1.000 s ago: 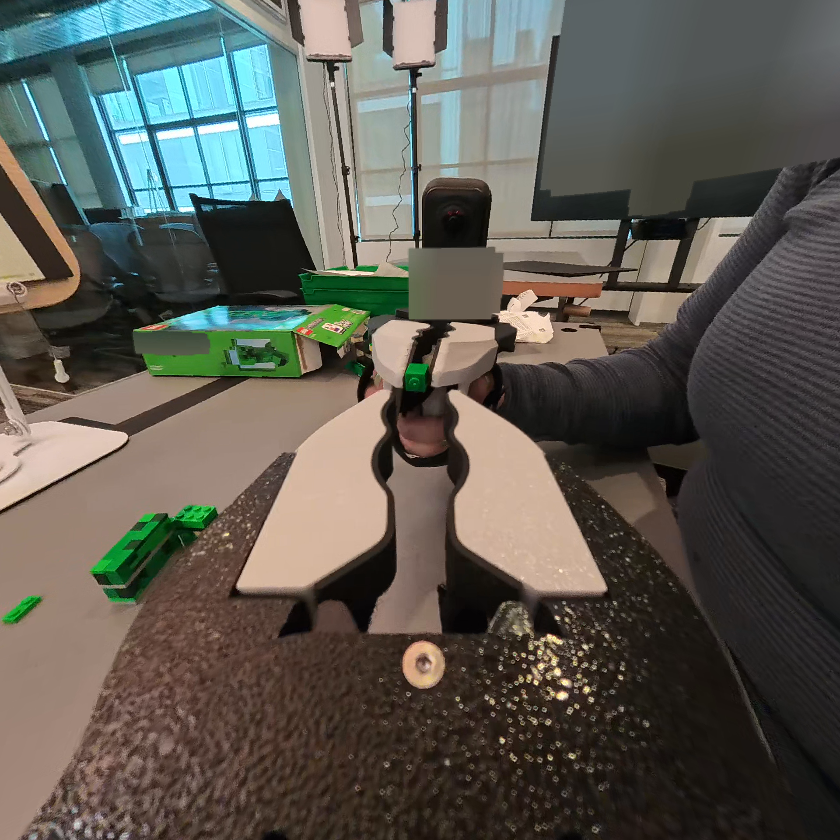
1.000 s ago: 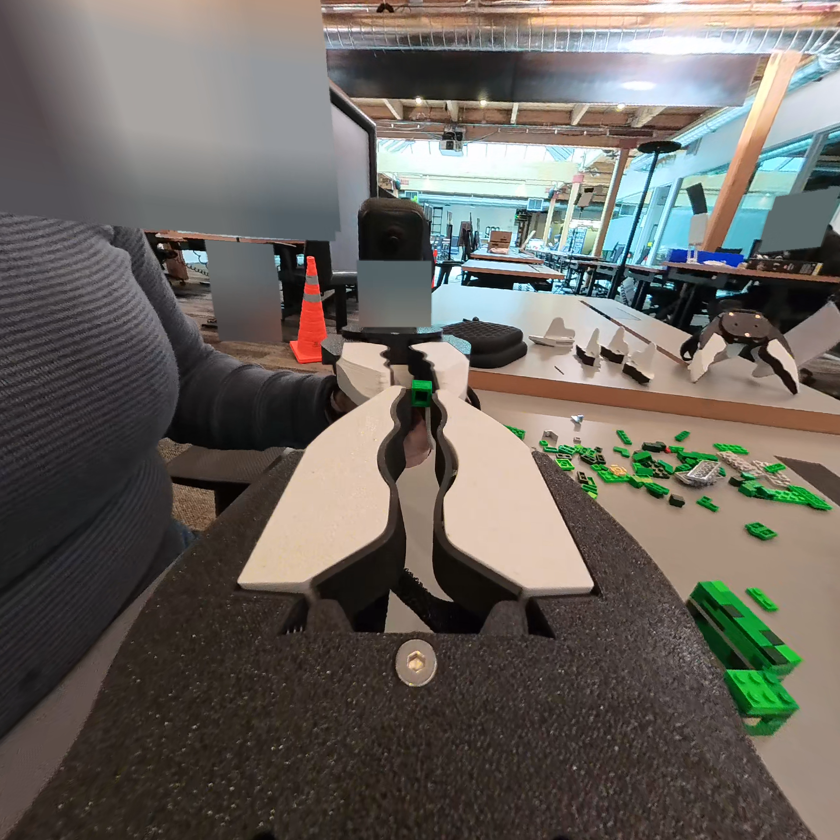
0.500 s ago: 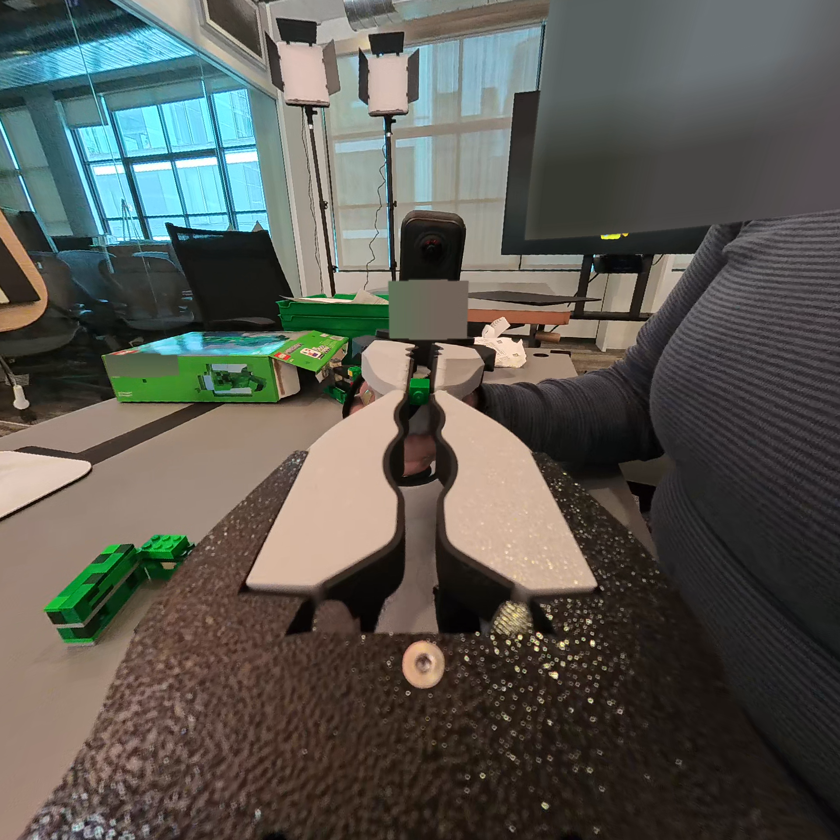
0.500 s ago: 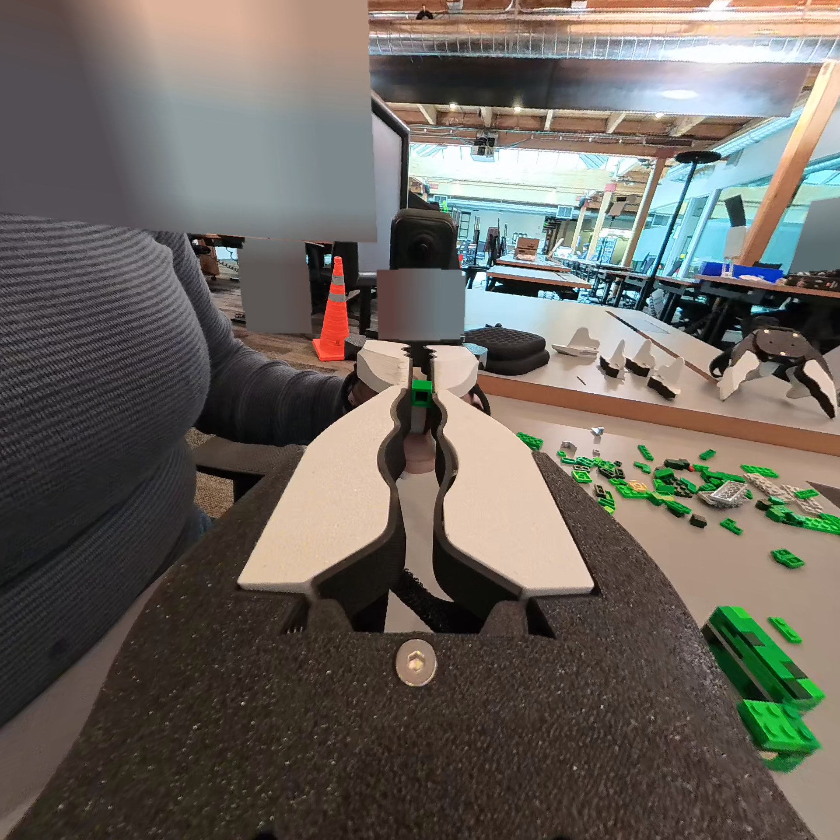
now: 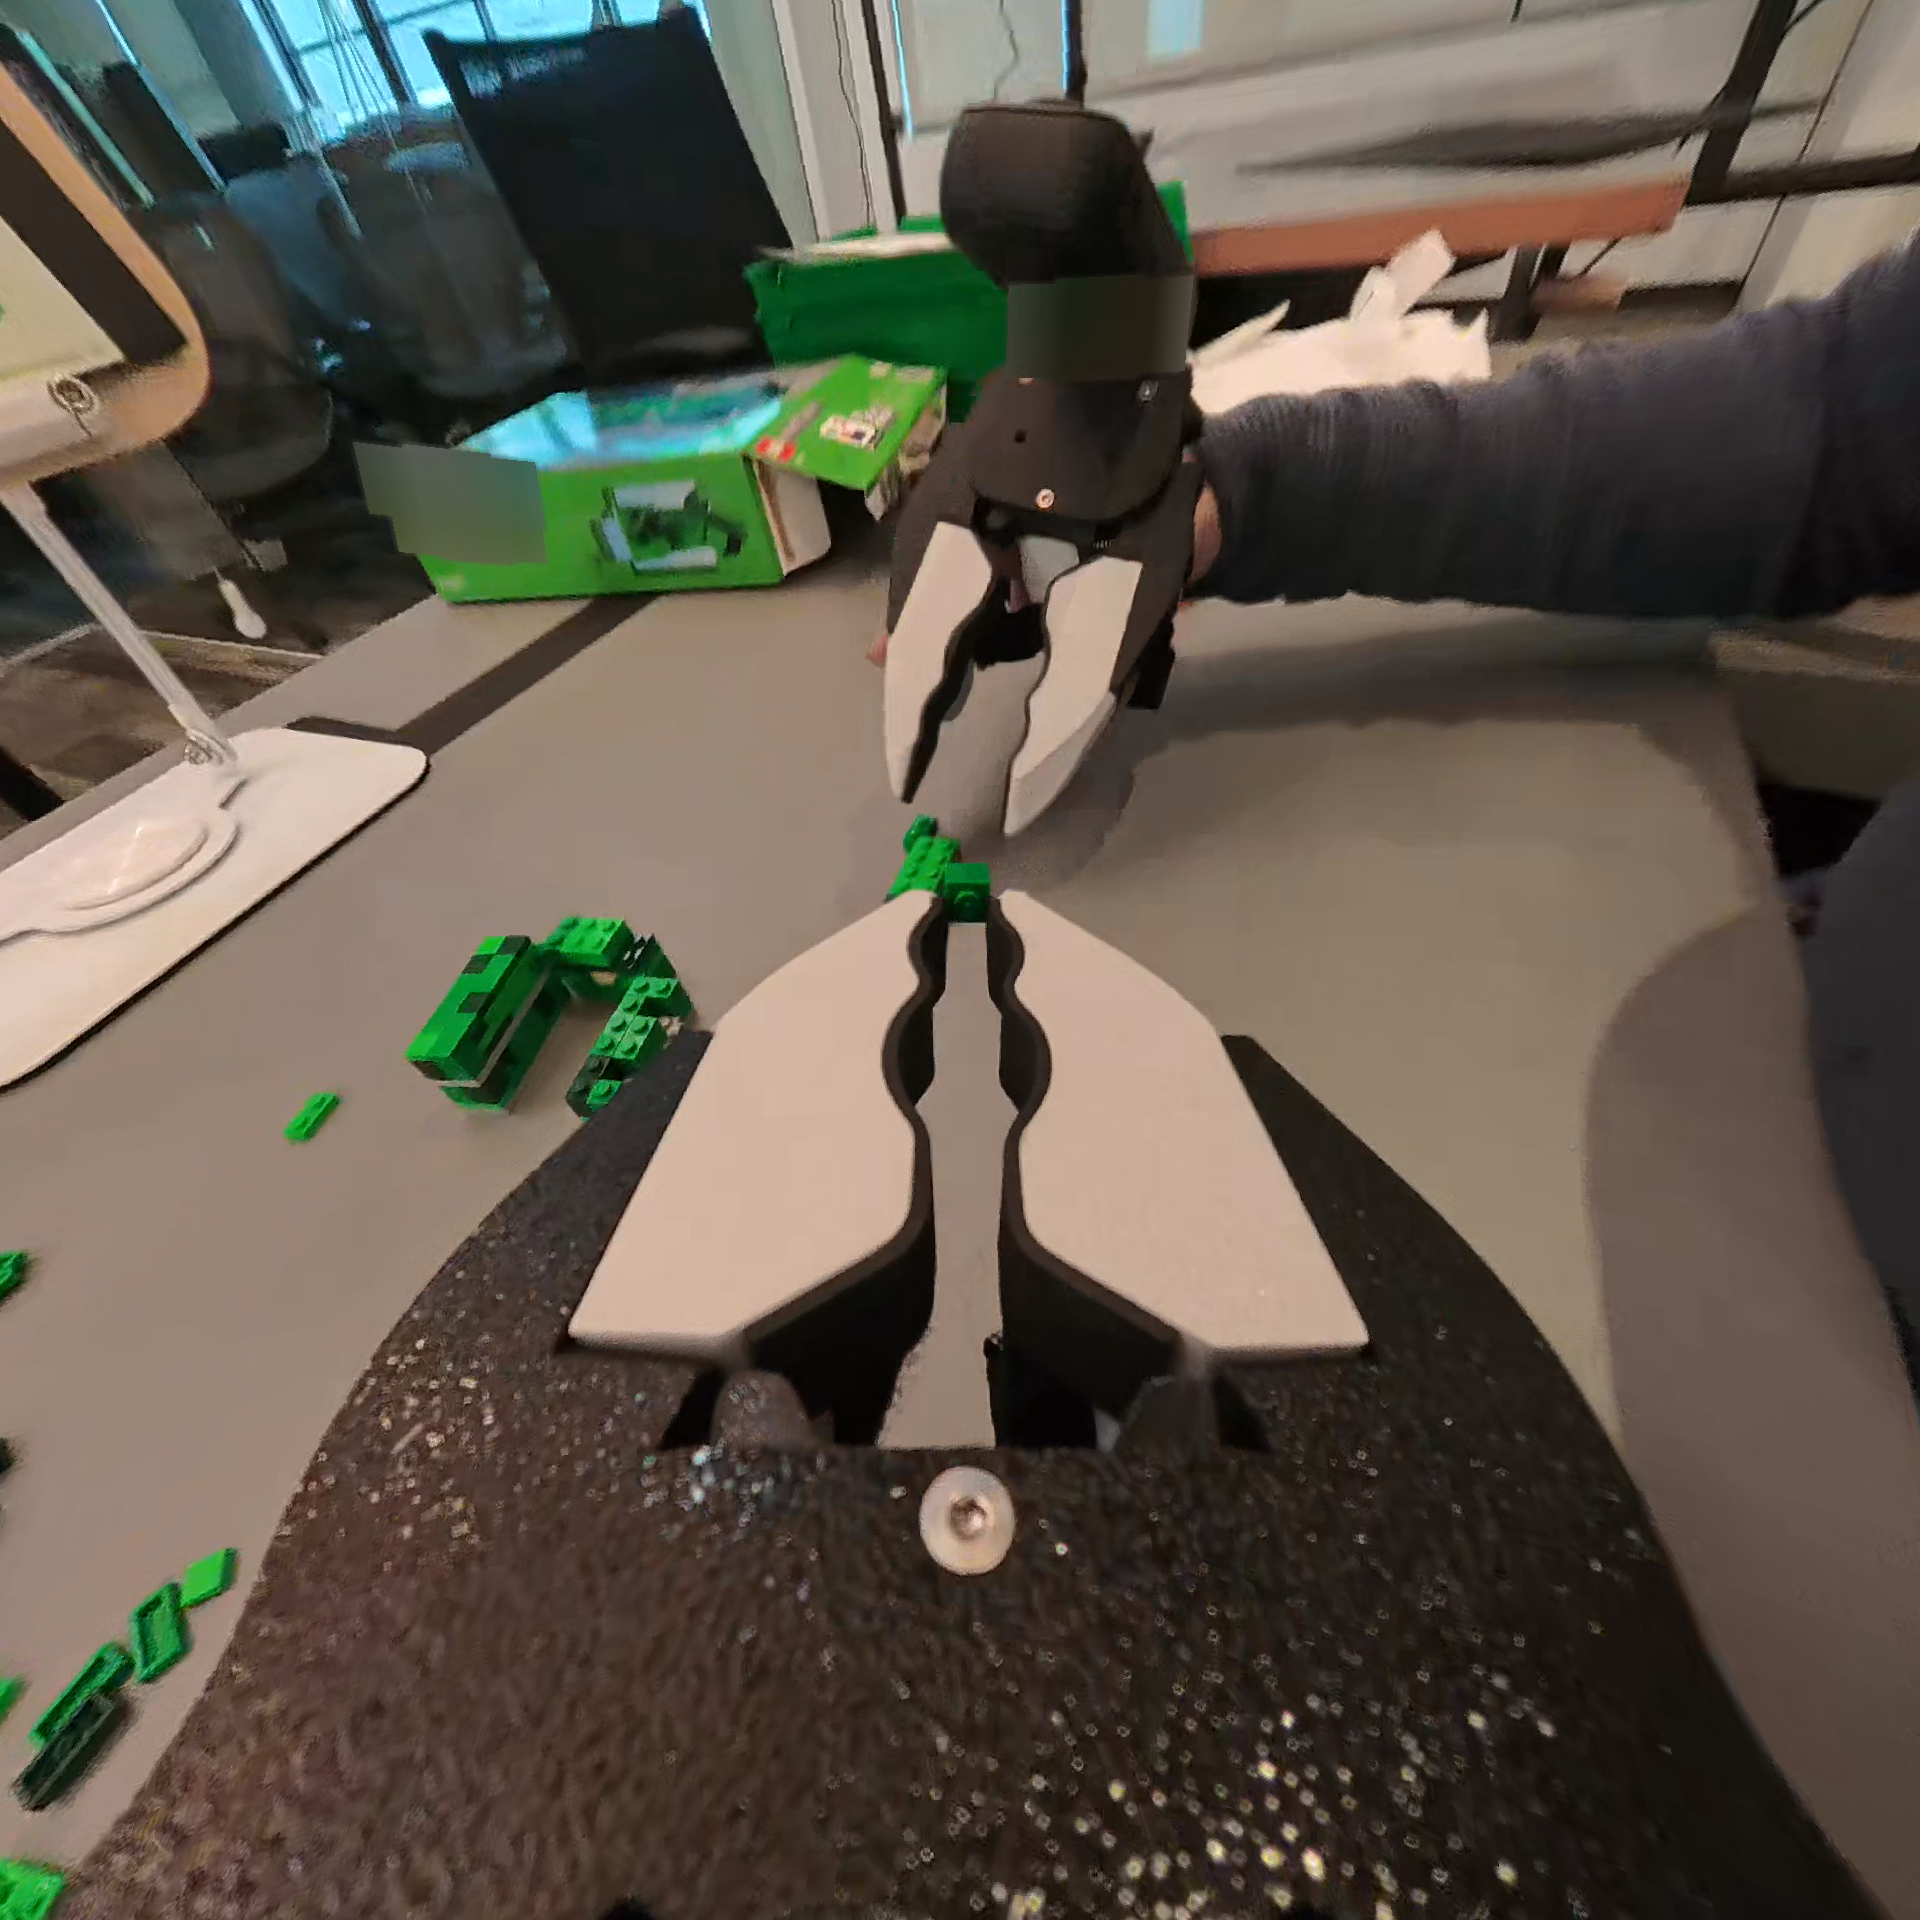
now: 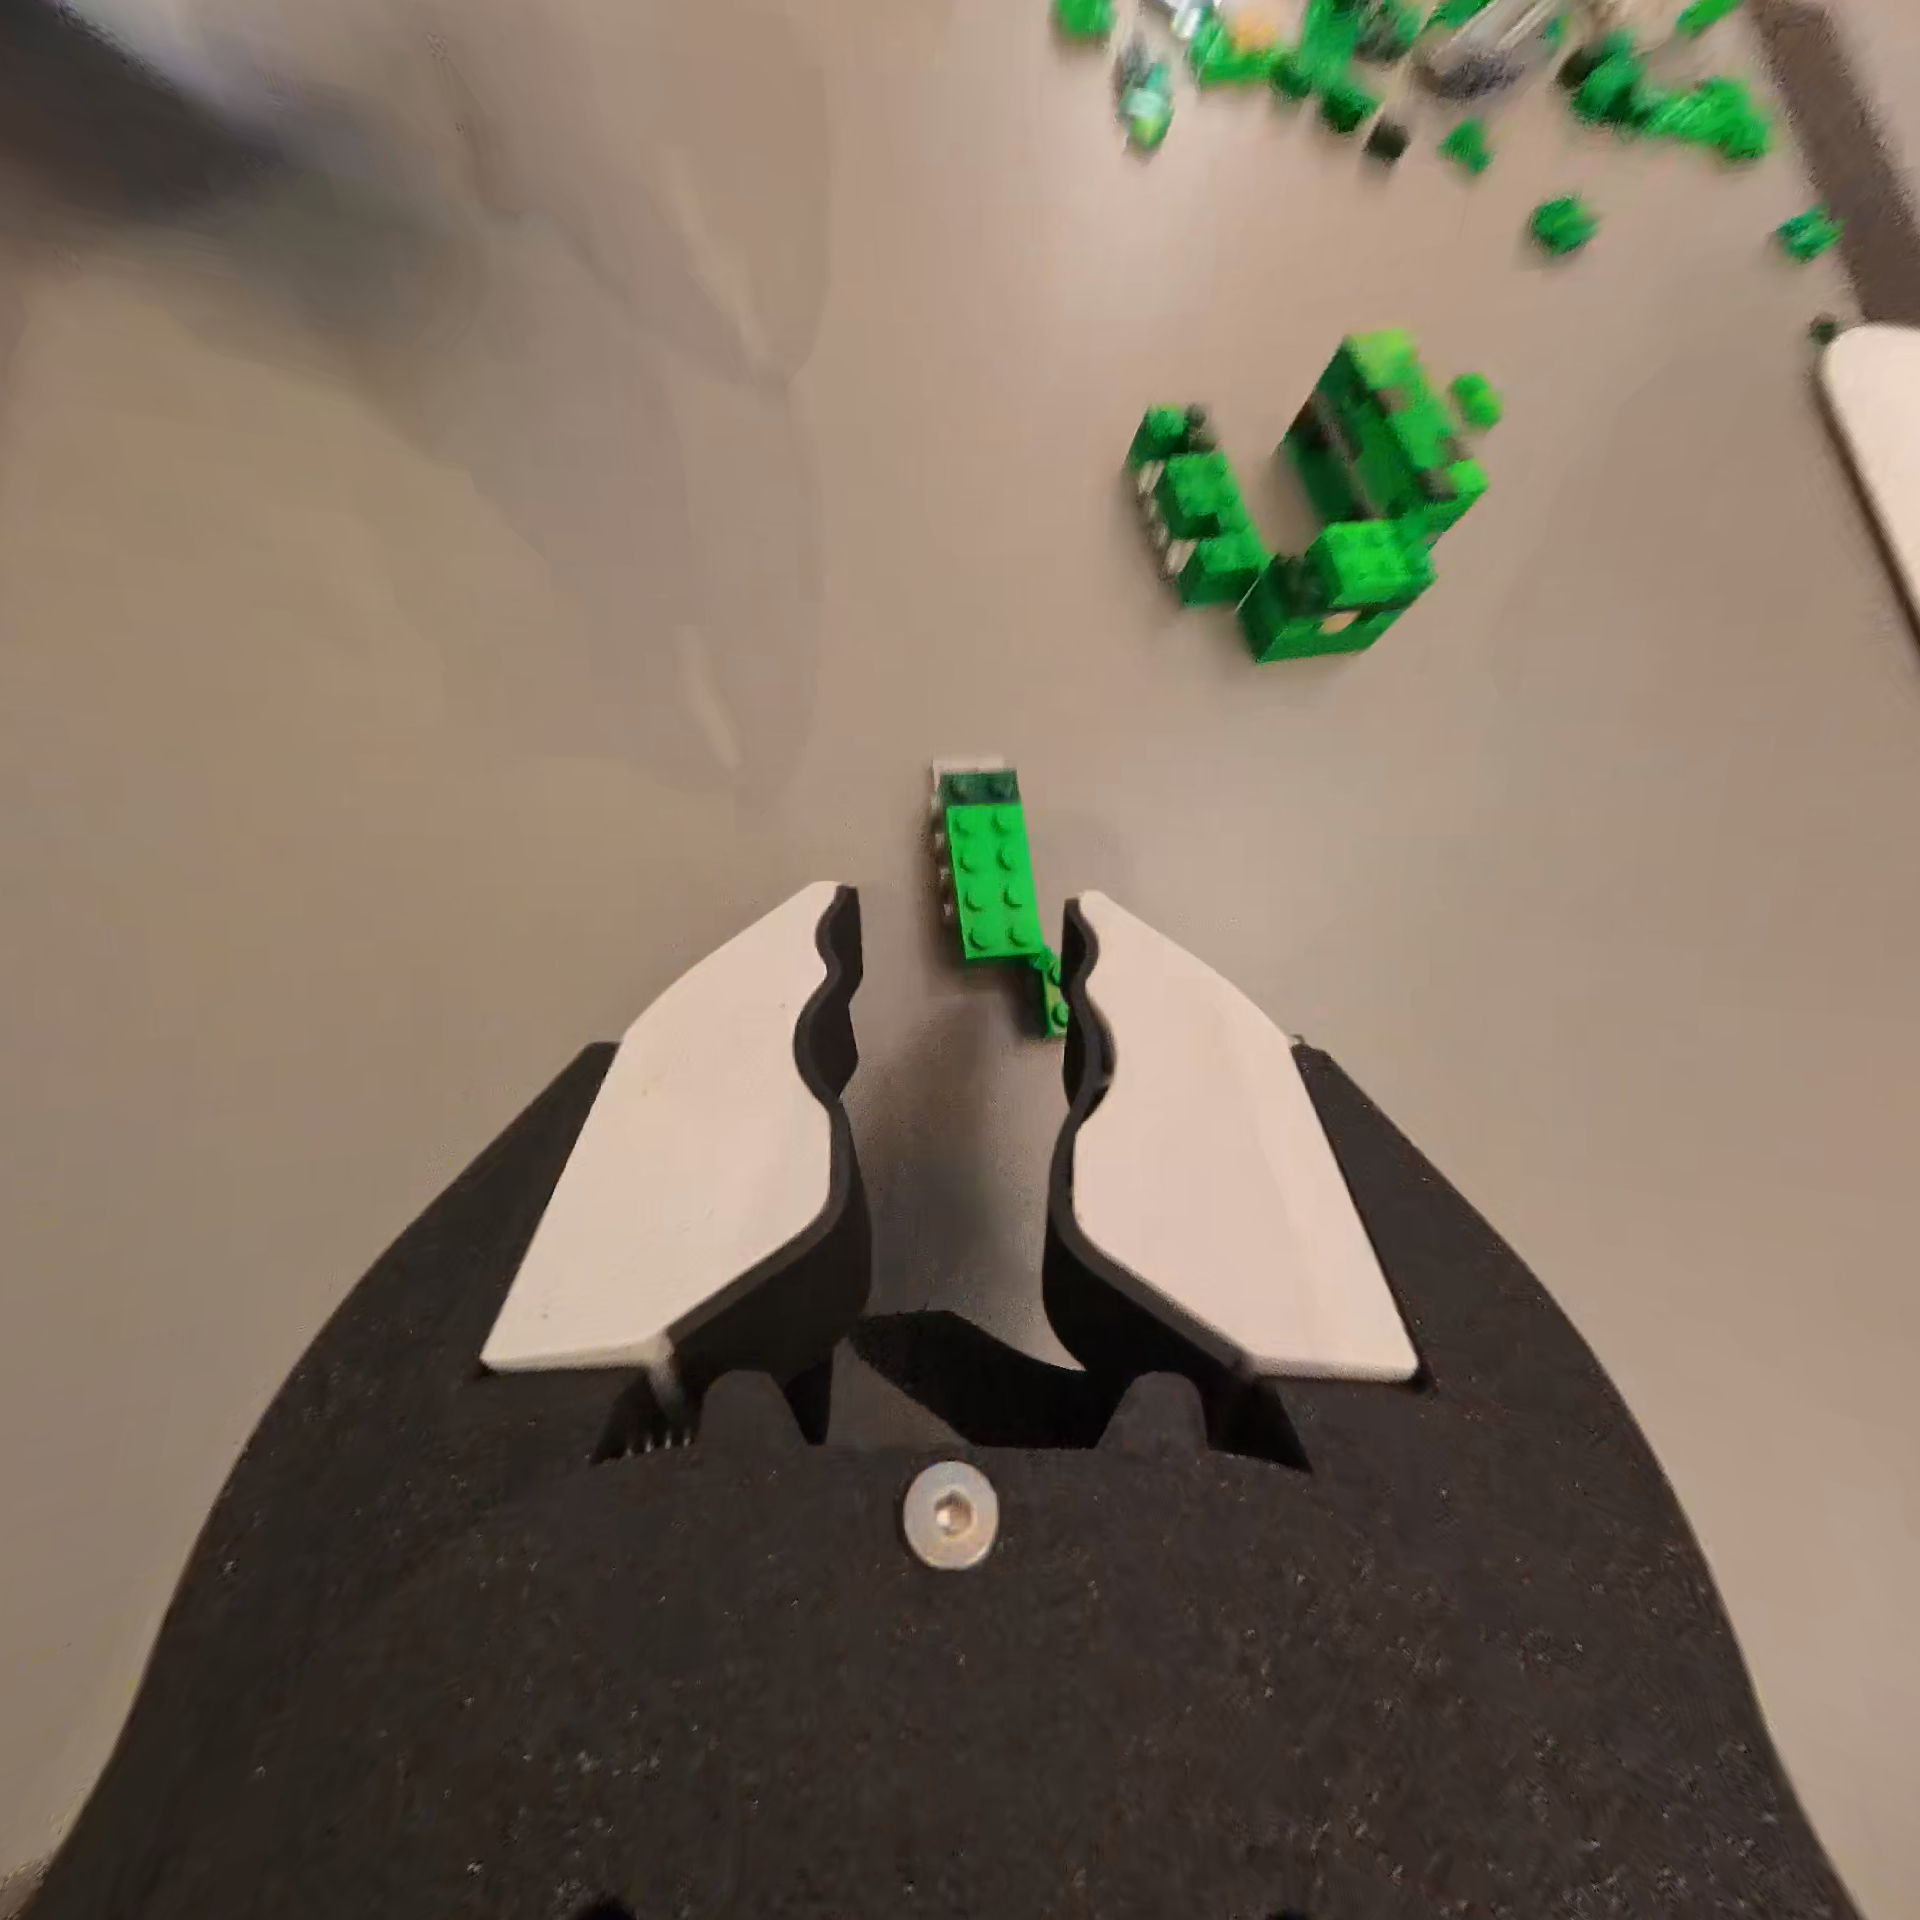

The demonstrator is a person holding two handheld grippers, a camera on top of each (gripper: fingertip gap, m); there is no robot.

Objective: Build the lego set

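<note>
Nothing can be read; the green box (image 5: 665, 488) bears printing, seemingly too blurred to make out.

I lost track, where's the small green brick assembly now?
The small green brick assembly lies on the grey table, just ahead of the open right tongs, with the left tongs opposite.

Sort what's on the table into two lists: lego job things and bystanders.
Job:
small green piece pinched in left gripper
green brick stack before open right gripper
partial build
loose pieces

Bystanders:
green box
white stand base
</note>
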